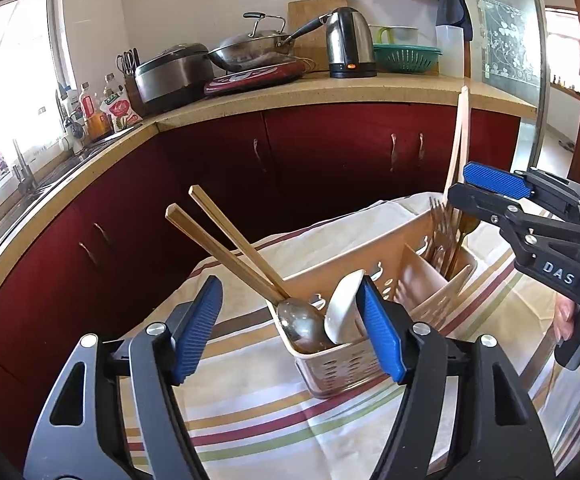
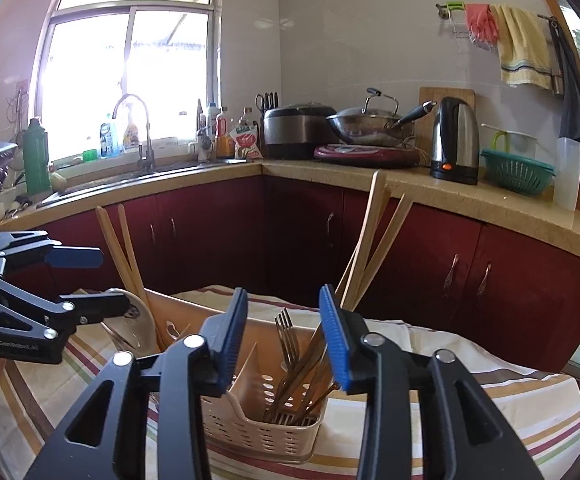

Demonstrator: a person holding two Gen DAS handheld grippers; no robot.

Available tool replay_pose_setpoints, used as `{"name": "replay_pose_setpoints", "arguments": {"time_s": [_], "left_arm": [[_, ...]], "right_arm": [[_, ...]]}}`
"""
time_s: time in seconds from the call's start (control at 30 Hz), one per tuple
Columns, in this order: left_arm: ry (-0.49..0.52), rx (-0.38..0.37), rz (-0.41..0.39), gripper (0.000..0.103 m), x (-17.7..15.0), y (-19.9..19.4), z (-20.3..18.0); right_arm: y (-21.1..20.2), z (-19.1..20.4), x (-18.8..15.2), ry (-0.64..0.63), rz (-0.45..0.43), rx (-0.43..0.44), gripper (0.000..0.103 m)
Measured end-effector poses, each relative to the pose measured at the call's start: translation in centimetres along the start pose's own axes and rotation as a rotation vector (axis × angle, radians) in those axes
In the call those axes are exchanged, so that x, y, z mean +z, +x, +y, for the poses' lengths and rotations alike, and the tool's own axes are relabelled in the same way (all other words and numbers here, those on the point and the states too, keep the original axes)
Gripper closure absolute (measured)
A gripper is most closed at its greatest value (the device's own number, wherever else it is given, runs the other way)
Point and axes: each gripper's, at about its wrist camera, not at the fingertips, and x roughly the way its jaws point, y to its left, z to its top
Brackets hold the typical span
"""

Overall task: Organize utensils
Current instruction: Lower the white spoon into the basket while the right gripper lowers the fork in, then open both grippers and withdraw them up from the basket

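A beige slotted utensil caddy (image 1: 342, 364) (image 2: 257, 436) stands on a striped cloth. Its near compartment in the left wrist view holds a metal spoon (image 1: 302, 324), a white ceramic spoon (image 1: 342, 304) and two wooden chopsticks (image 1: 225, 232). The far compartment holds several forks (image 1: 440, 216) (image 2: 287, 336) and tall chopsticks (image 1: 460, 144) (image 2: 374, 240). My left gripper (image 1: 290, 292) (image 2: 97, 282) is open over the spoon compartment, its right pad beside the white spoon. My right gripper (image 2: 283, 300) (image 1: 478, 188) is open above the forks, gripping nothing.
The striped cloth (image 1: 249, 412) covers the table. Red cabinets (image 2: 217, 232) and an L-shaped counter lie beyond, with a kettle (image 2: 454, 140), a wok (image 2: 370, 124), a rice cooker (image 2: 294, 128), a green colander (image 2: 516, 172) and a sink tap (image 2: 137, 132). A hand (image 1: 566, 316) holds the right gripper.
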Motion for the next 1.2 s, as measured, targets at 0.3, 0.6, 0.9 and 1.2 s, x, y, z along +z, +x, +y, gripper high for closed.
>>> {"name": "replay_pose_setpoints", "arguments": {"time_s": [0.3, 0.6, 0.9, 1.2], "left_arm": [[-0.092, -0.005, -0.120, 0.013, 0.9, -3.9, 0.6], [-0.235, 0.002, -0.176, 0.009, -2.3, -8.5, -0.2], [-0.338, 0.115, -0.096, 0.005, -8.2, -11.5, -2.2], [-0.349, 0.205, -0.113, 0.004, -11.1, -17.5, -4.2]], "right_arm": [[-4.0, -0.1, 0.7, 0.028, -0.053, -0.035, 0.044], [-7.3, 0.7, -1.7, 0.043, -0.006, -0.094, 0.037], [-11.0, 2.2, -4.7, 0.083, 0.065, -0.125, 0.035], [-16.1, 3.7, -5.7, 0.089, 0.057, -0.151, 0.035]]}}
